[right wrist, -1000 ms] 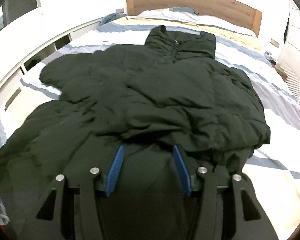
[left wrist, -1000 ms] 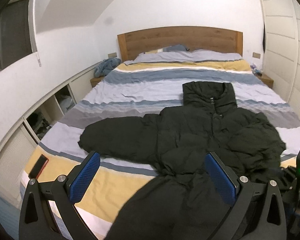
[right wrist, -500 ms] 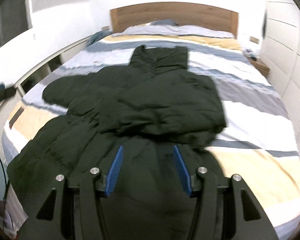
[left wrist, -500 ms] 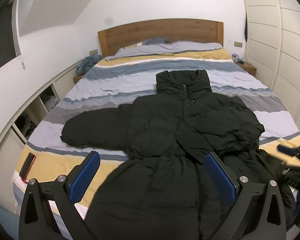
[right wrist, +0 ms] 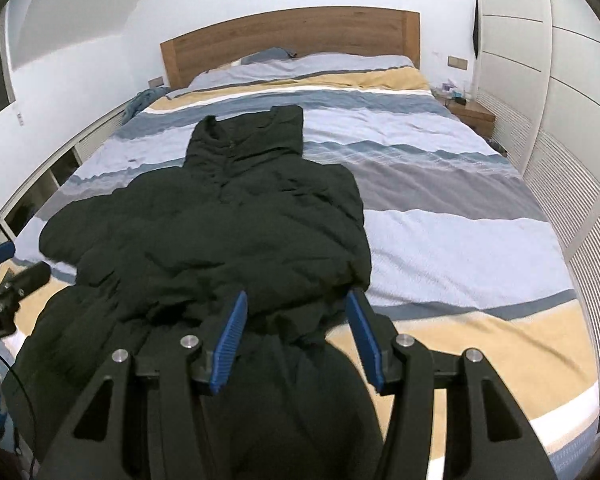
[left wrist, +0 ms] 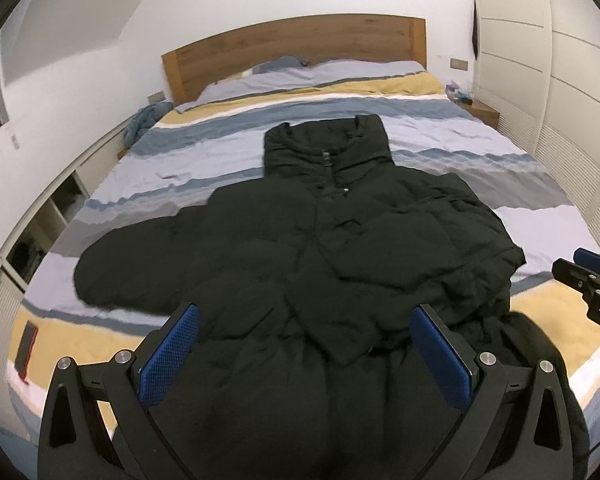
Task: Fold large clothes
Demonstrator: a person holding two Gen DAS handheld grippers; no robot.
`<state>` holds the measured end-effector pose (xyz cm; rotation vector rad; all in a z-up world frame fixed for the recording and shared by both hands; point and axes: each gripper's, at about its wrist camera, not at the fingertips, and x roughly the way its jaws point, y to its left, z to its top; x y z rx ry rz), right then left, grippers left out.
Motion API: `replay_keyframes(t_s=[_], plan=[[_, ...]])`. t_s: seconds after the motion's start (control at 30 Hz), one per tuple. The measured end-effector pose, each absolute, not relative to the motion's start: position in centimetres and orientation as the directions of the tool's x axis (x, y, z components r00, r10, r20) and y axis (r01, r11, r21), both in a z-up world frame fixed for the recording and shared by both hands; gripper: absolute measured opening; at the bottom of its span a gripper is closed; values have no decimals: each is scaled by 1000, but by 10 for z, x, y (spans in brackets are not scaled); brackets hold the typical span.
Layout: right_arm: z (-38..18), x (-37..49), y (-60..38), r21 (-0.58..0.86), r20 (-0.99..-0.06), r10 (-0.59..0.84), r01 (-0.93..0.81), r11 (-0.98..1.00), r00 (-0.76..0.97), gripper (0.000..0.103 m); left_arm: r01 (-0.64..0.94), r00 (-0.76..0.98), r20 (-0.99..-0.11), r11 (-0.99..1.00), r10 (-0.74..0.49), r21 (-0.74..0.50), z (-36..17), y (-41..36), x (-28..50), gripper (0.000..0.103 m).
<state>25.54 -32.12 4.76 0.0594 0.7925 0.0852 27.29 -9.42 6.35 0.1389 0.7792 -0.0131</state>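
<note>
A long black puffer coat (left wrist: 340, 248) lies front-up on the striped bed (left wrist: 228, 152), collar toward the headboard. Its left sleeve spreads out to the left; its right sleeve is folded in over the chest. It also shows in the right wrist view (right wrist: 228, 232). My left gripper (left wrist: 306, 354) is open and empty, above the coat's lower part. My right gripper (right wrist: 298, 338) is open and empty above the coat's right lower edge. The right gripper shows at the right edge of the left wrist view (left wrist: 588, 280); the left gripper shows at the left edge of the right wrist view (right wrist: 4, 276).
A wooden headboard (left wrist: 300, 48) and pillows are at the far end. A phone in a red case (left wrist: 26, 346) lies on the bed's near left corner. Blue clothing (left wrist: 144, 120) sits on the left nightstand. Low shelves run along the left, white wardrobe doors (left wrist: 560, 100) along the right.
Both grippers have pulled back and up from the coat, and both views now take in the whole bed. The right gripper's jaws stand a little wider. The coat lies still.
</note>
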Motion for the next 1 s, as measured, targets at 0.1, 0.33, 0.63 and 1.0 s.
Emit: replay_keyframes(t_s=[0.1,0.33,0.63,1.0], plan=[[43,274,-324,83,-709,96,-53,995,698,50,71,705,-709,992,26,107,53,-108,296,102],[31,326,-330,95,-703,100,-46,994,704,50,71,698,-716,994,9,81,27,-140,351,102],[-20,375,-329,109,-740,114,-50,993,663,50,25,632,-773,996,53,89,-40,-145,401,103],[-61,379,-362,91,-793,62,17,996,606,60,32,593,-801,992,80,122,-56,-95,369,103]])
